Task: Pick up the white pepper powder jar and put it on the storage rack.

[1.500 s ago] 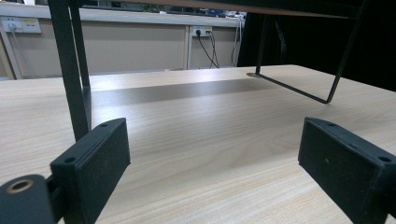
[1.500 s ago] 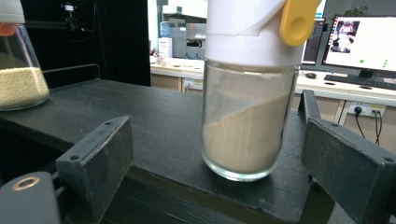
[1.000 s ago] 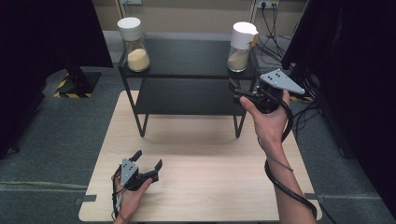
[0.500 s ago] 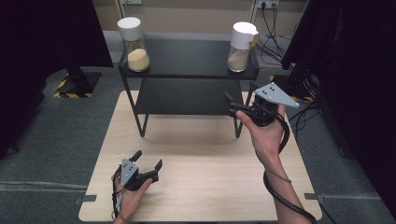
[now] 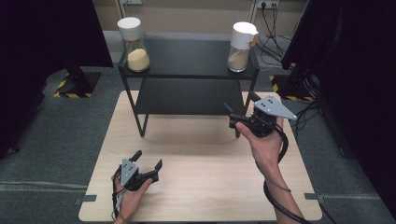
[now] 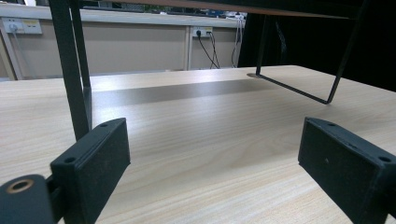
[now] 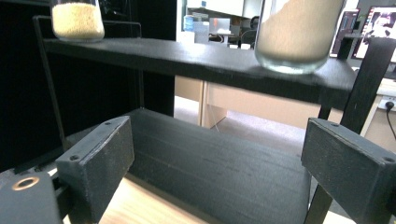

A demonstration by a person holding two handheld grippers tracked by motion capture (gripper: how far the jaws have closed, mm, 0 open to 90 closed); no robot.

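A black two-tier shelf (image 5: pixel 187 58) stands at the back of the wooden table (image 5: pixel 210 182). On its top board are two white-lidded glass jars: the left jar (image 5: pixel 133 44) holds yellow grains, the right jar (image 5: pixel 241 46) holds paler grains. My right gripper (image 5: pixel 239 101) is held in the air by the shelf's front right leg, open and empty. In the right gripper view its jaws (image 7: pixel 219 140) frame the lower board, with the right jar (image 7: pixel 299 35) above and the left jar (image 7: pixel 77 18) farther off. My left gripper (image 5: pixel 148 158) rests open near the table's front left, nothing between its jaws (image 6: pixel 215 149).
Shelf legs (image 6: pixel 70 70) rise just ahead of the left gripper. Cables and wall sockets (image 5: pixel 268 7) lie behind the table on the grey floor. Black screens flank both sides. Bare tabletop stretches between the two hands.
The right hand has sunk from beside the top board to the height of the lower board and drifted slightly left. Its jaws stay wide. The left hand has kept still.
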